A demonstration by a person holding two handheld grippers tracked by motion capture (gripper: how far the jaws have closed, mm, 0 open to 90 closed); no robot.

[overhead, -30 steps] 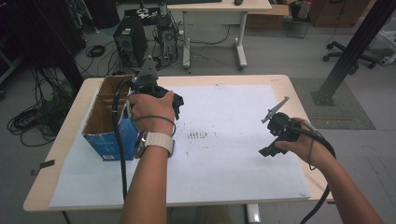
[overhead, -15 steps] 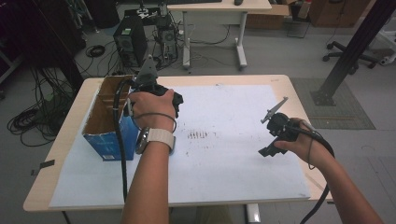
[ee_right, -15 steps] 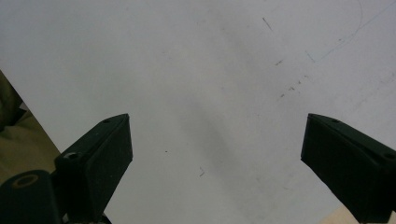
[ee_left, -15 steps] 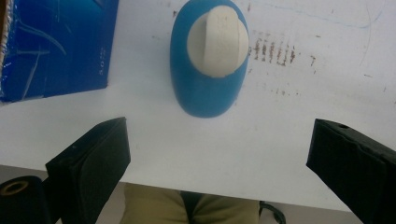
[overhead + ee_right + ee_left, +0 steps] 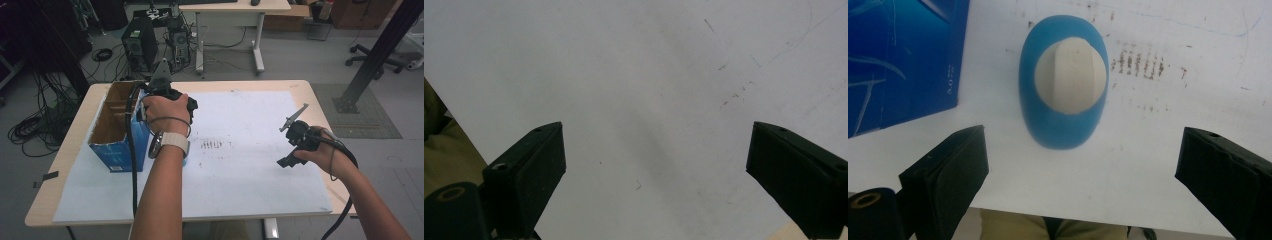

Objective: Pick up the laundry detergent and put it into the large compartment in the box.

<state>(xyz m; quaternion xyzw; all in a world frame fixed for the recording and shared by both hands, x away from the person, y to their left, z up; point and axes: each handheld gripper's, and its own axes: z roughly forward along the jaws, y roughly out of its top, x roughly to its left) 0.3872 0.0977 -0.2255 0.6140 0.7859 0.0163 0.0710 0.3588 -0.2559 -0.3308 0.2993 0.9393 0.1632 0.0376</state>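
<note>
The left gripper point(image 5: 1080, 175), jaws spread wide, hangs above a blue oval object point(image 5: 1064, 107) with a cream domed centre, lying on white paper point(image 5: 1148, 165). At its ten o'clock stands a blue box point(image 5: 898, 60), its print unreadable. The right gripper point(image 5: 654, 170) gapes wide over bare paper.

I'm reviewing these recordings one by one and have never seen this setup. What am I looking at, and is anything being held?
A person holds a two-jaw tool in each hand. The high view looks down on the table; the other two views look along each tool's jaws. The left hand-held gripper hangs open over a blue oval object with a cream middle, beside a blue cardboard box. The right hand-held gripper is open above bare white paper. Neither grips anything.
</note>
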